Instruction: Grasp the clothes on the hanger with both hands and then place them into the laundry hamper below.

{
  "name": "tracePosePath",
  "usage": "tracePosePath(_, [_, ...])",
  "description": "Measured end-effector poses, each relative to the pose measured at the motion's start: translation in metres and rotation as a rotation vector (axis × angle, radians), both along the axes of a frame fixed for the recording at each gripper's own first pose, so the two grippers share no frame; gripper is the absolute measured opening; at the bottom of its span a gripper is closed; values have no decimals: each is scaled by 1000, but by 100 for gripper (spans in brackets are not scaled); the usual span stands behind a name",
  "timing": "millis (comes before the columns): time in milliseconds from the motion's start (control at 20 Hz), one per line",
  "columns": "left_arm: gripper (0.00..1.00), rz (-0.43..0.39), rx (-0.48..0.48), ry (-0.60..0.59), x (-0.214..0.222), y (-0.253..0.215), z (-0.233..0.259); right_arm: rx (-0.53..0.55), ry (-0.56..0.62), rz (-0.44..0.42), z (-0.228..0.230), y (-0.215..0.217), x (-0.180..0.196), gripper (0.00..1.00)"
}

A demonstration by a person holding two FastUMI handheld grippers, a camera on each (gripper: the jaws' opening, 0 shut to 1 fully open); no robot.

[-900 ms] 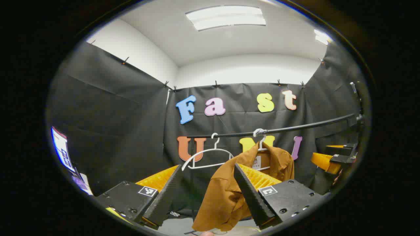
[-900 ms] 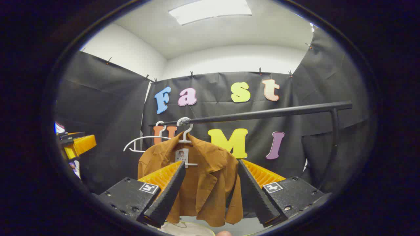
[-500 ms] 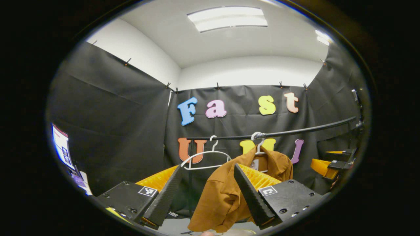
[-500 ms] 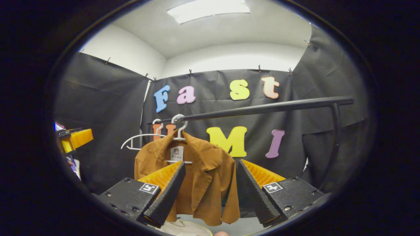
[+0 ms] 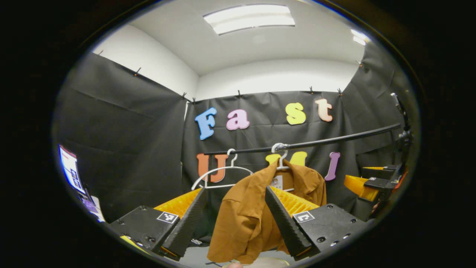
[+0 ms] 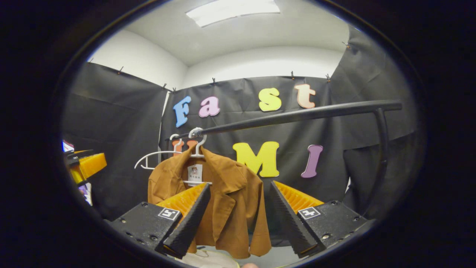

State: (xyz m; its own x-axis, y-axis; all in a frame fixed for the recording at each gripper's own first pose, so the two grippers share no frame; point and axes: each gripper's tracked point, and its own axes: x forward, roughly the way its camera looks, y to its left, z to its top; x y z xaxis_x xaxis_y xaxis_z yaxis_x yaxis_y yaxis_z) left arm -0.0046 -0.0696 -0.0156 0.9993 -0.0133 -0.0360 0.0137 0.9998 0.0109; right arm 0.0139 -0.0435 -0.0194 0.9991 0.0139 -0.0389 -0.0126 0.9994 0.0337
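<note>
A brown shirt (image 5: 245, 219) (image 6: 227, 201) hangs on a white hanger (image 5: 281, 158) (image 6: 196, 143) from a black rail (image 5: 334, 138) (image 6: 297, 116). My left gripper (image 5: 234, 219) is open, its fingers either side of the shirt's left shoulder and sleeve and short of the cloth. My right gripper (image 6: 240, 219) is open too, framing the shirt's right front panel without touching it. The right gripper (image 5: 372, 184) also shows at the right edge of the left gripper view, and the left gripper (image 6: 85, 165) at the left edge of the right gripper view. A pale hamper rim (image 6: 212, 258) peeks out below the shirt.
An empty white hanger (image 5: 219, 176) (image 6: 156, 160) hangs on the rail to the left of the shirt. The rail bends down into a black upright post (image 6: 383, 156) at the right. A lit screen (image 5: 68, 169) stands at the far left.
Both grippers have crept nearer the shirt, which looks a little larger. In the left gripper view the shirt and hangers drifted left. Both grippers stayed open.
</note>
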Motion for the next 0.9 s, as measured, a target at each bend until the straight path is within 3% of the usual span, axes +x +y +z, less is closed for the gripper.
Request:
tracePosePath(200, [100,-15,4,13,6,-24,-23,25,51,25,-27,-1,0,99])
tracePosePath(400, [98,-11,-1,119,5,-39,-67,61,140,64,-65,3,-3,99])
tracePosePath(550, [100,-21,-22,154,13,-48,-83,95,160,85,-74,7,9,99])
tracePosePath(600, [96,-33,-30,169,19,-52,-89,111,175,90,-81,11,15,99])
tracePosePath(650, [100,-47,-37,173,24,-55,-95,125,194,94,-90,16,19,99])
tracePosePath(700, [96,-58,-41,179,32,-57,-102,143,215,95,-101,20,24,98])
tracePosePath(750, [100,-68,-46,201,39,-57,-114,165,237,88,-111,23,29,99])
tracePosePath(900, [98,-91,-91,263,60,-56,-142,231,264,62,-123,25,52,99])
